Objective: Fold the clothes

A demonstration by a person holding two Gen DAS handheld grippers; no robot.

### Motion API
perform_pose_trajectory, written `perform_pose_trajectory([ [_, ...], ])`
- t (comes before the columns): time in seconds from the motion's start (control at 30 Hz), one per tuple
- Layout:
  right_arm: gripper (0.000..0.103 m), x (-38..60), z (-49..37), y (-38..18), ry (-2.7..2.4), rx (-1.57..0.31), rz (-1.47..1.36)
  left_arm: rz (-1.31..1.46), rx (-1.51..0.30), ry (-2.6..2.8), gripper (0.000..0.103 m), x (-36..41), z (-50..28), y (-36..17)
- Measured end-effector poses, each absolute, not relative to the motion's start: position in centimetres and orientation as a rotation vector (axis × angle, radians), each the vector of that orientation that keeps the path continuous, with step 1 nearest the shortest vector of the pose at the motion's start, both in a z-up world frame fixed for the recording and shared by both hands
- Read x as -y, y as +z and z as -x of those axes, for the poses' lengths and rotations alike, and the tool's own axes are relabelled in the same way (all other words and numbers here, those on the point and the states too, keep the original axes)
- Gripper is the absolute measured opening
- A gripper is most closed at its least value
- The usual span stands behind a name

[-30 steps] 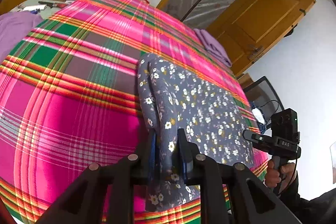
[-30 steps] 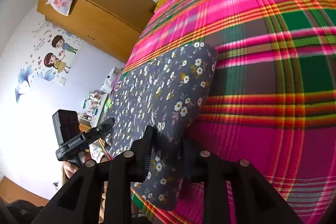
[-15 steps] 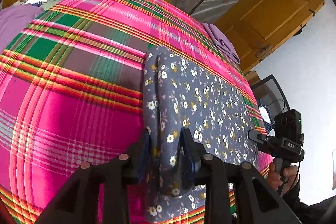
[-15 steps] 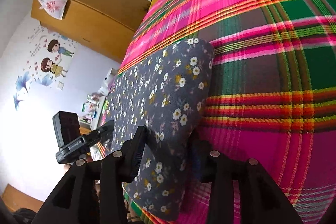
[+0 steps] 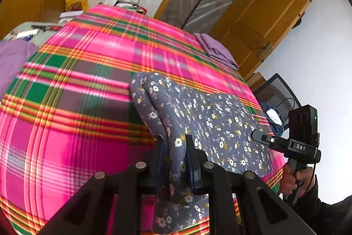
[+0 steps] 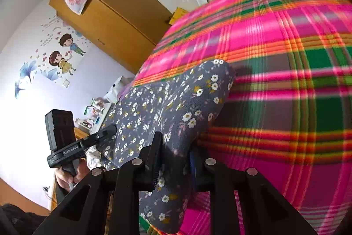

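fingers (image 5: 193,160) of the left gripper (image 5: 175,160) and right gripper (image 6: 176,153), jaws just closed, are clamped on near corners of the floral garment (image 5: 211,122), lifted off the plaid bedspread (image 5: 72,116).

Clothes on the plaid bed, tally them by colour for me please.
Grey floral: 1, the floral garment, with each hand-held gripper, left and right, closed on a near corner.
Purple: 2, a folded purple piece by the door and purple cloth at the left edge.
Total: 3
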State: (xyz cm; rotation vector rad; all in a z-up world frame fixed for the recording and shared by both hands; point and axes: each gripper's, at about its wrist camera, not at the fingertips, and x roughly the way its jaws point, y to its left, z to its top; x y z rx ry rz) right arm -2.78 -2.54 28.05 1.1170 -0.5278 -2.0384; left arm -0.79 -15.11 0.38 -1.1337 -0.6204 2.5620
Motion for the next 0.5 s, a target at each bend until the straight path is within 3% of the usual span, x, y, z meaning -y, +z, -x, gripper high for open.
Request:
perform_pose_trajectory([
  [0.5,0.022,-1.7,4.3,30.4,-2.149,0.515,-1.032,1.069,0.511,2.529,0.018,11.1,4.3,3.3],
])
